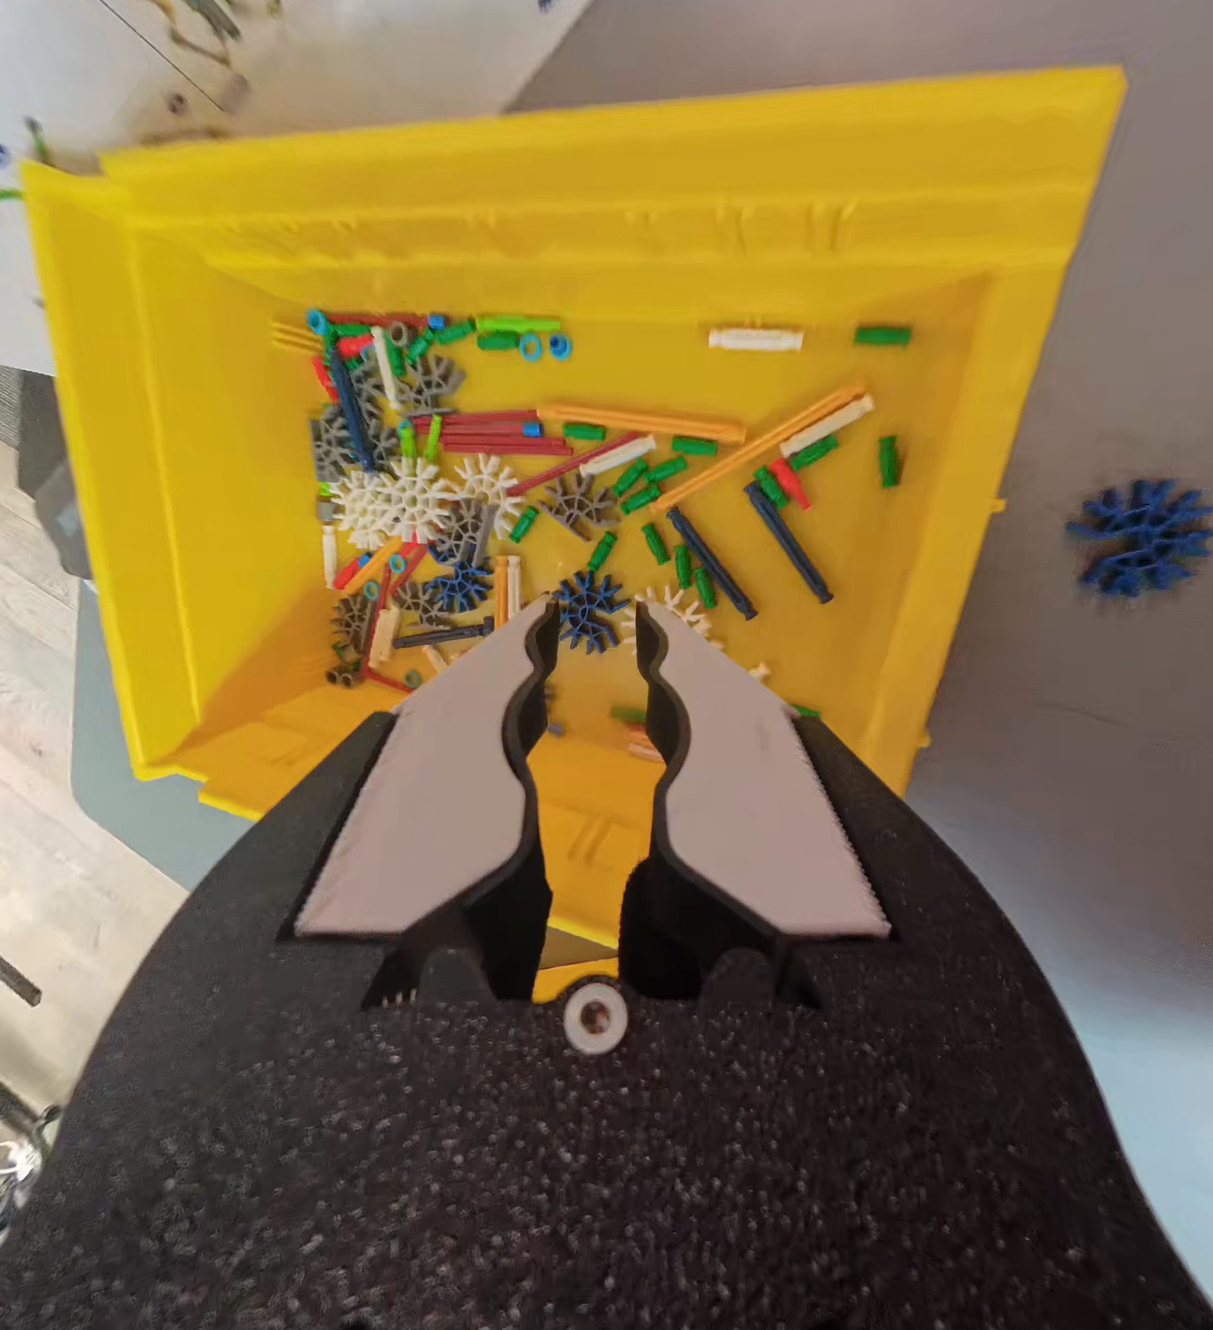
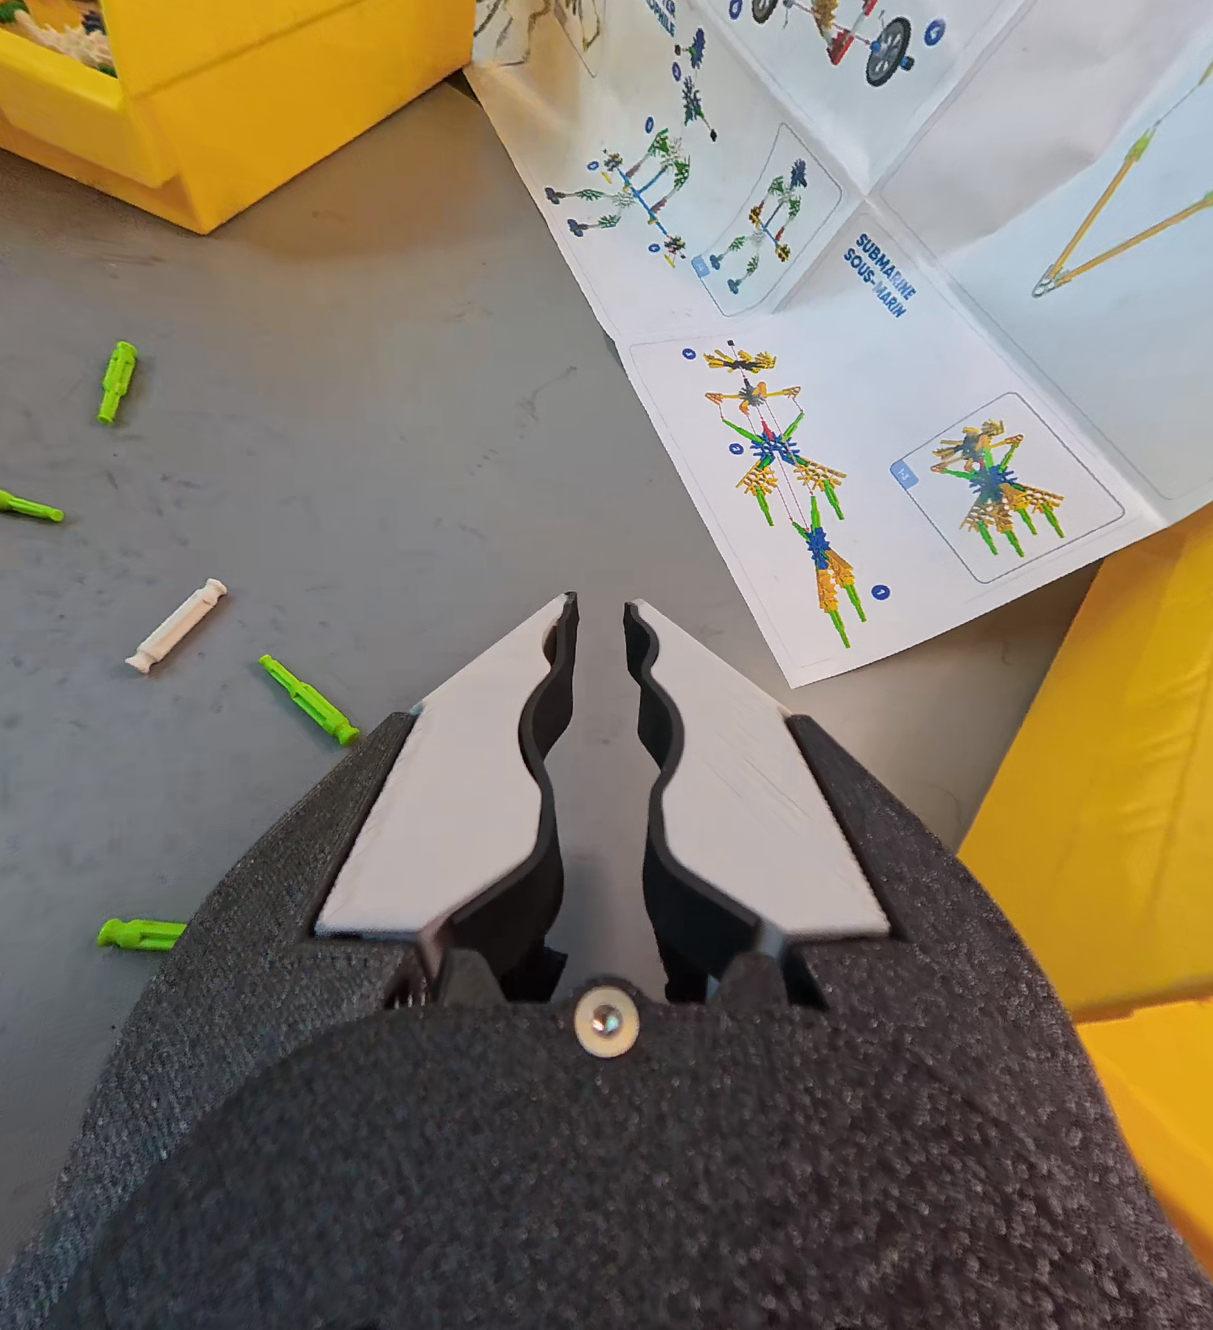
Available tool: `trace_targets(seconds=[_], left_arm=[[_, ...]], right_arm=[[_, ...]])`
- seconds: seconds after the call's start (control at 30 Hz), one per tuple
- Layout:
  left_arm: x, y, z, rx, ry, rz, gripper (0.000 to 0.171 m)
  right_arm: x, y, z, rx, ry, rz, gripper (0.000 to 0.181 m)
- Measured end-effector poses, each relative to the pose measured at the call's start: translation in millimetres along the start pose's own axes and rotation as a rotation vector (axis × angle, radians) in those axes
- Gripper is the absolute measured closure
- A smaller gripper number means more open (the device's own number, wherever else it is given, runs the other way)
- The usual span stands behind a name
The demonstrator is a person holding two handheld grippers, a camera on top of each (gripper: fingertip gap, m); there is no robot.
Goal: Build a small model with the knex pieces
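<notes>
Left gripper (image 1: 594,612): your jaws gape over blue connector (image 1: 590,612) (bin (image 1: 445,237) below).
Right gripper (image 2: 600,601): jaws parted, empty; white rod (image 2: 176,625) at 9 o'clock, axis 1–7.

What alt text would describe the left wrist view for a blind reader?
The open left gripper hovers over a yellow bin of mixed plastic rods and connectors, its tips framing a blue connector. Another blue connector lies outside on the grey table.

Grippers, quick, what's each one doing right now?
Left tool: open, empty, over the yellow bin.
Right tool: open, empty, above the grey table.
</notes>
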State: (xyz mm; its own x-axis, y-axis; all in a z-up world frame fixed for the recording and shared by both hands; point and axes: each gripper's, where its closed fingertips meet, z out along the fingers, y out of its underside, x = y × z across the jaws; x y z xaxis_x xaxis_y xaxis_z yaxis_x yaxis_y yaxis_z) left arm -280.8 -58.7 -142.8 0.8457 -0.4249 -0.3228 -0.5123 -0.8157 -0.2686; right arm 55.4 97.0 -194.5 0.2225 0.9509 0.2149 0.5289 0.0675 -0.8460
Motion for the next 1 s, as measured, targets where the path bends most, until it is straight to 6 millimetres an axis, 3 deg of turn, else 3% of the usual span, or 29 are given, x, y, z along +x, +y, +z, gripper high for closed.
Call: trace_targets(seconds=[0.17, 0.33, 0.5, 0.63, 0.73, 0.8, 0.87, 0.93, 1.0], left_arm=[[-5.7, 26.8, 64.3, -0.225, 0.128, 0.099, 0.152], [0.6, 26.6, 88.1, -0.248, 0.175, 0.105, 0.152], [7.8, 28.3, 90.0, -0.26, 0.245, 0.089, 0.165], [10.6, 28.4, 86.4, -0.248, 0.263, 0.075, 0.166], [19.1, 12.1, 57.0, -0.162, 0.235, 0.106, 0.166], [42.6, -15.2, 20.5, -0.025, 0.262, 0.107, 0.166], [83.5, -39.5, -11.9, 0.095, 0.313, 0.143, 0.166], [130.9, -52.7, -23.8, 0.154, 0.349, 0.206, 0.166], [177.5, -57.5, -18.3, 0.188, 0.39, 0.275, 0.166]], right_arm=[[-11.4, -3.4, -1.9, 0.027, -0.03, -0.079, 0.17], [-15.5, -2.6, -1.0, 0.022, -0.058, -0.086, 0.17], [-22.5, -1.6, 0.0, 0.015, -0.083, -0.117, 0.17], [-25.3, -1.1, -0.1, 0.013, -0.09, -0.133, 0.17], [-24.9, -2.0, -1.0, 0.02, -0.089, -0.132, 0.171], [-24.2, -3.4, -2.3, 0.029, -0.091, -0.125, 0.171], [-24.6, -6.1, -4.0, 0.041, -0.102, -0.107, 0.17], [-25.1, -10.1, -6.2, 0.058, -0.116, -0.08, 0.169], [-20.8, -14.4, -7.8, 0.08, -0.101, -0.053, 0.162]])
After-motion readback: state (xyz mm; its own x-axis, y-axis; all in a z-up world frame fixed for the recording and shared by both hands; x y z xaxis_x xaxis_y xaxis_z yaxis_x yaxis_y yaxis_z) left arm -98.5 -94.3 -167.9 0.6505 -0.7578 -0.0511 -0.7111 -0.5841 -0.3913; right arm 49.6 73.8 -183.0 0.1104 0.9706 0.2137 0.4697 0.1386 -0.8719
